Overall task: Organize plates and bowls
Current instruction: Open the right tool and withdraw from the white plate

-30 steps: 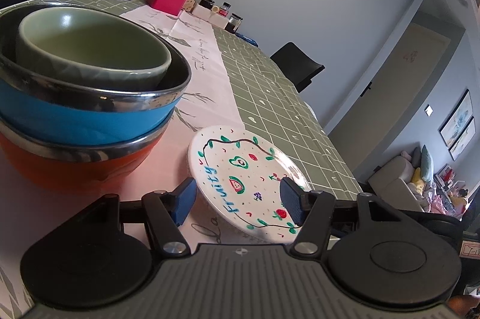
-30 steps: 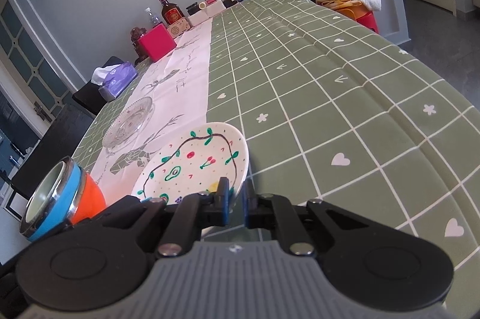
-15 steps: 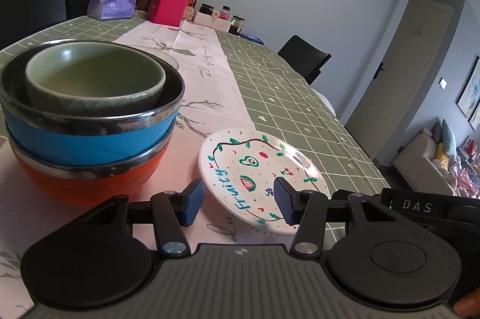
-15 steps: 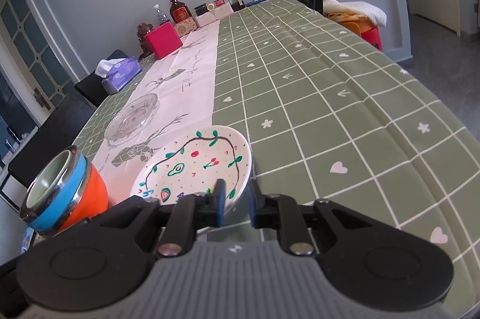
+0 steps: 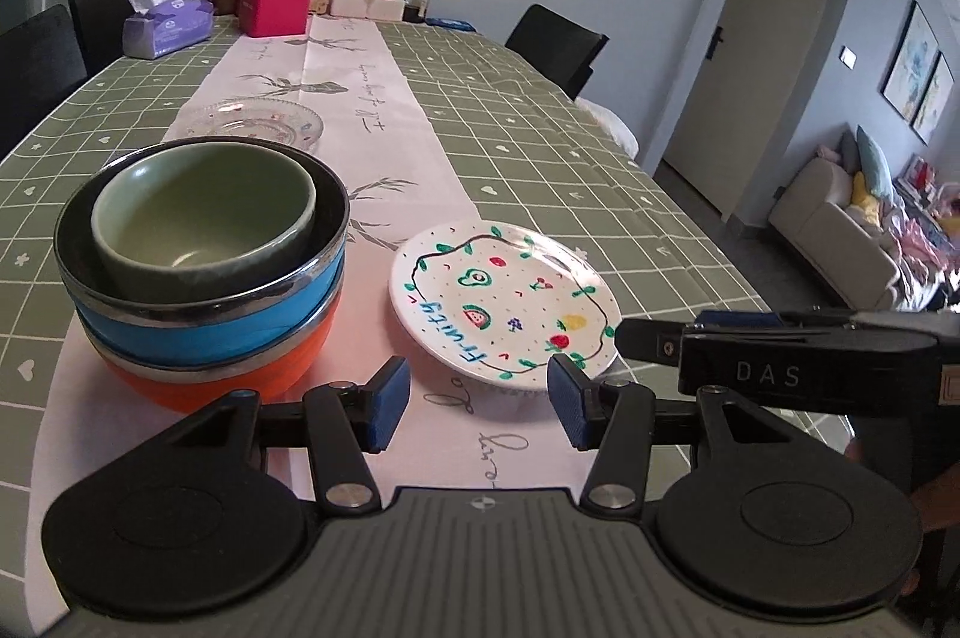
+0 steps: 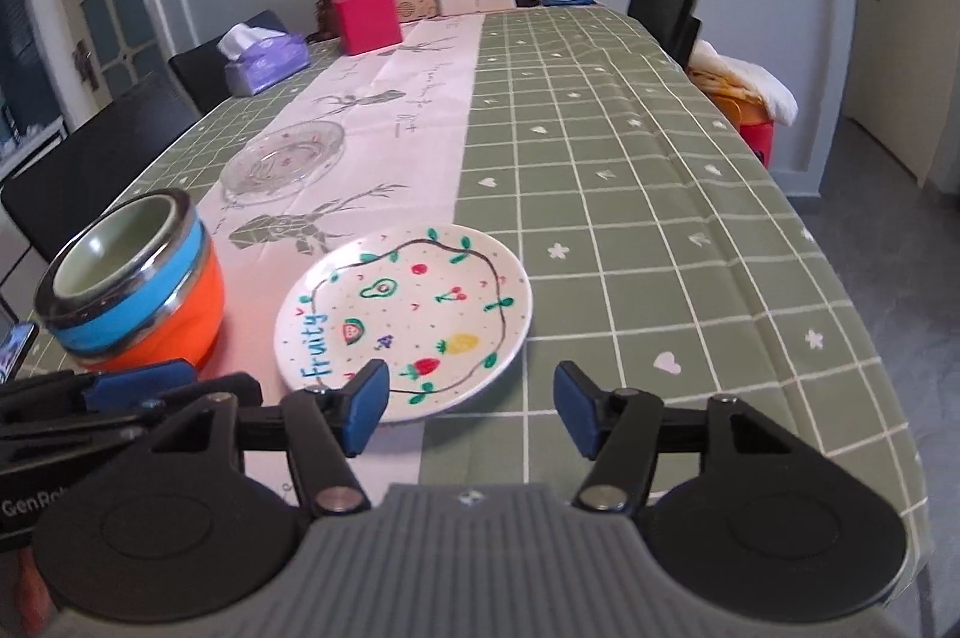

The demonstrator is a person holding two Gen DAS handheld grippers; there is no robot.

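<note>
Bowls: green bowl (image 5: 201,212) nested in blue bowl (image 5: 216,302), that in orange bowl (image 5: 228,368); stacked, apparently to save room.
Plate: fruit plate (image 6: 403,320) flat on the table (image 6: 660,218), face up, just beside the stack; round, no long axis; lettering toward the grippers.
Glass plate (image 6: 283,161): farther back, apart.
Left gripper (image 5: 477,401): apart, empty.
Right gripper (image 6: 471,407): opening, nothing between, plate rim just ahead.

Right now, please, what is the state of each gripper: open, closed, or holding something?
Left gripper: open, holding nothing.
Right gripper: jaws opening, nothing between them; the Fruity plate rests on the table, free.
</note>
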